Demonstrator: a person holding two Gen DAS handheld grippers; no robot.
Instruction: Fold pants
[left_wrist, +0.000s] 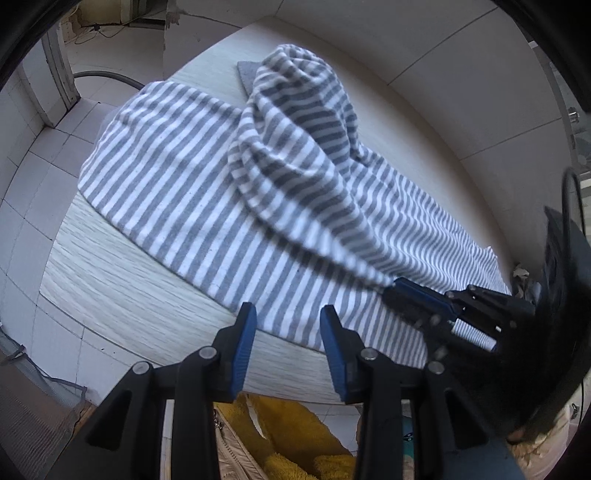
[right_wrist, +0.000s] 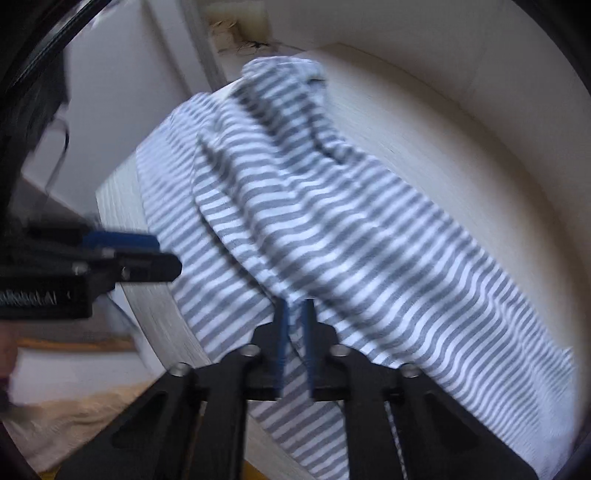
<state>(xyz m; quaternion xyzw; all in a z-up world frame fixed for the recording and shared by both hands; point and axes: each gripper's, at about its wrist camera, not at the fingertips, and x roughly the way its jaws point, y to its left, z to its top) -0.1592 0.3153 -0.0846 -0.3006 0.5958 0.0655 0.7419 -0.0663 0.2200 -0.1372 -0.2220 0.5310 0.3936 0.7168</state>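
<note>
While the table (left_wrist: 122, 266) fills most of both views as a pale wood-grain top, the pants (left_wrist: 177, 177) cover much of it; there is one pair, grey-and-white striped, spread flat on the left and near parts of the tabletop and bunched into a raised ridge toward the far side; in the left wrist view one layer is pulled up off the flat cloth and stretches rightward in a taut tent to the right gripper (left_wrist: 393, 286), which comes in from the right edge; its blue pads are pinched together on the gathered edge of the cloth; in the right wrist view the same gripper (right_wrist: 294, 306) shows its two fingers close together with a strip of striped fabric clamped between them and hanging down toward the camera, though this view is blurred; the left gripper (left_wrist: 288, 314) stands with its two fingers well apart and nothing between them, hovering just above the near edge of the pants where cloth meets the bare tabletop; from the right wrist view it (right_wrist: 162, 254) enters from the left, beside the left border of the pants, and I cannot tell whether it touches the cloth; a small grey mat (left_wrist: 247, 75) lies on the far part of the table, partly under the bunched fabric; below the near table edge, something yellow and fuzzy (left_wrist: 295, 432) shows between the left gripper's arms.
</note>
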